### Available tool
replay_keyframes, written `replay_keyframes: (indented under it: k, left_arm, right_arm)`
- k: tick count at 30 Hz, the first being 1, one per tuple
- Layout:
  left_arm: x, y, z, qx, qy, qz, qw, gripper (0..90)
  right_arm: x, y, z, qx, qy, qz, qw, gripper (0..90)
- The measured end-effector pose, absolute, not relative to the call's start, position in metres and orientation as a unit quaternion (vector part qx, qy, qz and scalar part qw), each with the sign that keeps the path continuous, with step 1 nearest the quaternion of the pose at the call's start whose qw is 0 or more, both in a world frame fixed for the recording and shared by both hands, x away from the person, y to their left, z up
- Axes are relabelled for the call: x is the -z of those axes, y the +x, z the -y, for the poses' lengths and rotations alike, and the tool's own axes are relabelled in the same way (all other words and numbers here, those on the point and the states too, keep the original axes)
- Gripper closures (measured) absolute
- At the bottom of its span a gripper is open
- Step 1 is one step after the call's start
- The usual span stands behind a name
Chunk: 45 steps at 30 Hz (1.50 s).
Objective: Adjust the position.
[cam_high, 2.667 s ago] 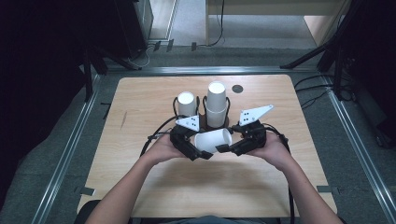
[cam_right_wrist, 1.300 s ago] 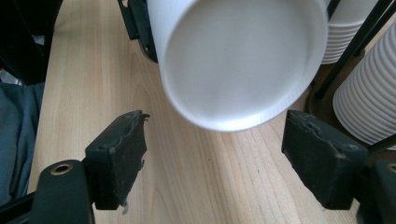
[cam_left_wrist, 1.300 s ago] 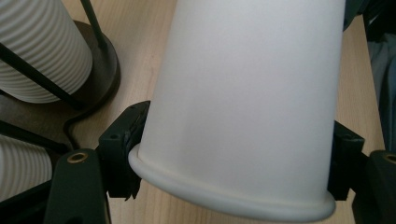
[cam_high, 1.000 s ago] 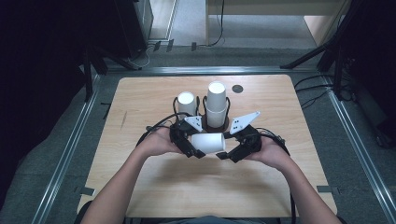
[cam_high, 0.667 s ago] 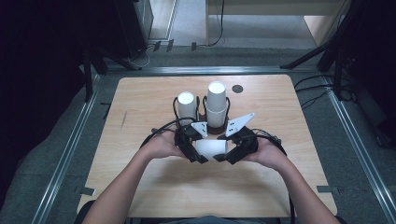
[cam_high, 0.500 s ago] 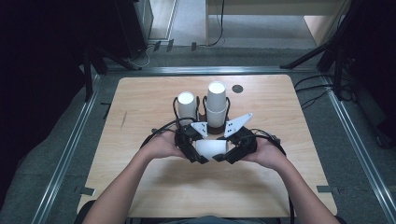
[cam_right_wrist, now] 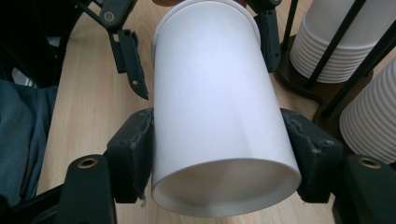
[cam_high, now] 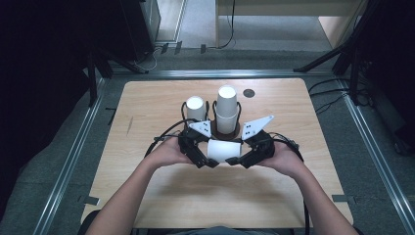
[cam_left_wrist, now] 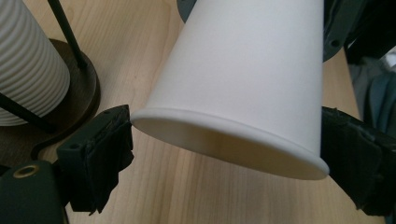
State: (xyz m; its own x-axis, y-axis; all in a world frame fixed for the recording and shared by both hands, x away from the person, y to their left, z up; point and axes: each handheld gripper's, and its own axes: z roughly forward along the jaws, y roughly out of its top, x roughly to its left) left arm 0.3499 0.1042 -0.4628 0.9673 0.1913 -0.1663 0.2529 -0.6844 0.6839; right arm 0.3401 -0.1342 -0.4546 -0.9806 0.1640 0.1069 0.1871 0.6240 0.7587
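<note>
A white paper cup (cam_high: 224,150) lies sideways above the wooden table (cam_high: 147,112), held between both grippers. My left gripper (cam_high: 209,153) is shut on its rim end; in the left gripper view the cup (cam_left_wrist: 247,70) has its open mouth toward the camera, and both pads (cam_left_wrist: 105,149) touch the lip. My right gripper (cam_high: 240,156) is shut on the base end. The right gripper view has the cup (cam_right_wrist: 210,84) base-first between the pads (cam_right_wrist: 133,154), with the left gripper's fingers (cam_right_wrist: 128,51) at the far end.
Just behind the hands stands a dark wire cup holder (cam_high: 226,131) with a short cup stack (cam_high: 195,108) and a taller one (cam_high: 226,108). A small dark disc (cam_high: 249,93) lies at the back. Cables (cam_high: 161,137) trail from the grippers.
The cup was tilted 2.7 s ago and now lies level. Both hands have drawn slightly closer together and toward the person. Both grips have held throughout.
</note>
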Motion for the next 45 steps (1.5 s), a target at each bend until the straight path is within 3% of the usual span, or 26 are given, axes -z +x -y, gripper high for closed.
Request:
replay_keyframes:
  k: [14, 20, 35, 40, 45]
  left_arm:
    - [0.456, 0.347, -0.108, 0.063, 0.882, -0.129, 0.449, 8.6]
    - [0.459, 0.348, -0.113, 0.091, 0.867, -0.125, 0.474, 15.1]
    - [0.456, 0.345, -0.111, 0.089, 0.880, -0.105, 0.454, 24.4]
    - [0.448, 0.342, -0.114, 0.068, 0.890, -0.106, 0.439, 24.4]
    - [0.441, 0.344, -0.120, 0.065, 0.894, -0.114, 0.428, 24.4]
  right_arm:
    - [0.448, 0.339, 0.139, 0.455, -0.093, 0.885, 0.026, 32.4]
    - [0.447, 0.338, 0.140, 0.468, -0.087, 0.879, 0.036, 32.4]
    - [0.446, 0.337, 0.140, 0.479, -0.086, 0.872, 0.051, 33.2]
    - [0.446, 0.338, 0.139, 0.474, -0.104, 0.873, 0.050, 24.7]
    - [0.445, 0.337, 0.140, 0.472, -0.107, 0.874, 0.042, 23.6]
